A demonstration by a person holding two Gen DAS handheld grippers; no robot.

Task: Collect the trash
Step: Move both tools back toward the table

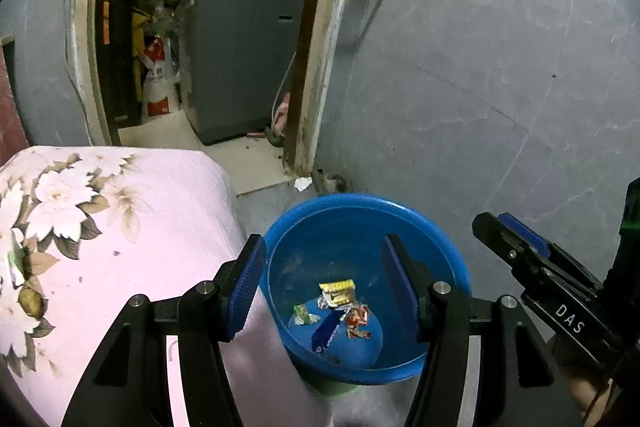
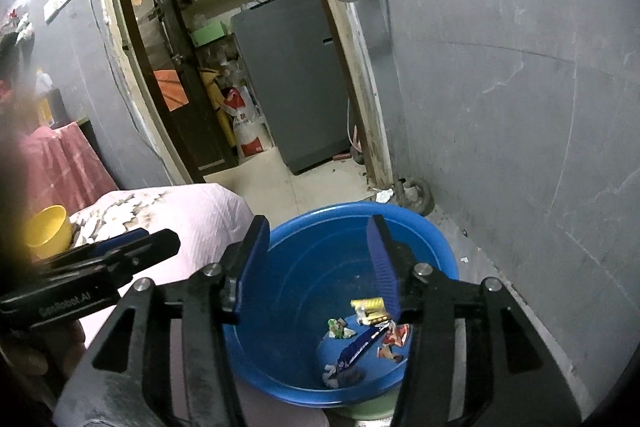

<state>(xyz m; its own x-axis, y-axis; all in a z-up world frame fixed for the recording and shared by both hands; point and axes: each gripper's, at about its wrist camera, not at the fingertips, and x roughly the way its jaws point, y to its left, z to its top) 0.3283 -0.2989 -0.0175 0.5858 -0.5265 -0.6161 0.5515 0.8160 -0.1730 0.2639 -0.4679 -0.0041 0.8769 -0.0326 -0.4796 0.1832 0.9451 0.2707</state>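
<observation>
A blue plastic basin (image 1: 400, 211) stands on the floor by the bed; it also shows in the right wrist view (image 2: 420, 223). Several wrappers lie in its bottom: a yellow one (image 1: 338, 291) (image 2: 370, 309), a green one (image 1: 302, 314) (image 2: 336, 327), a blue one (image 1: 327, 333) (image 2: 358, 347) and a red one (image 1: 357, 321) (image 2: 394, 341). My left gripper (image 1: 324, 279) is open and empty above the basin. My right gripper (image 2: 318, 263) is open and empty above it too. Each gripper shows in the other's view: the right one (image 1: 520, 247), the left one (image 2: 132, 247).
A bed with a pink flowered cover (image 1: 120, 227) is left of the basin. A crumpled white scrap (image 1: 303, 183) (image 2: 385, 194) lies on the floor by the door frame. A grey wall (image 1: 500, 87) is on the right. A yellow cup (image 2: 46, 231) sits at the left.
</observation>
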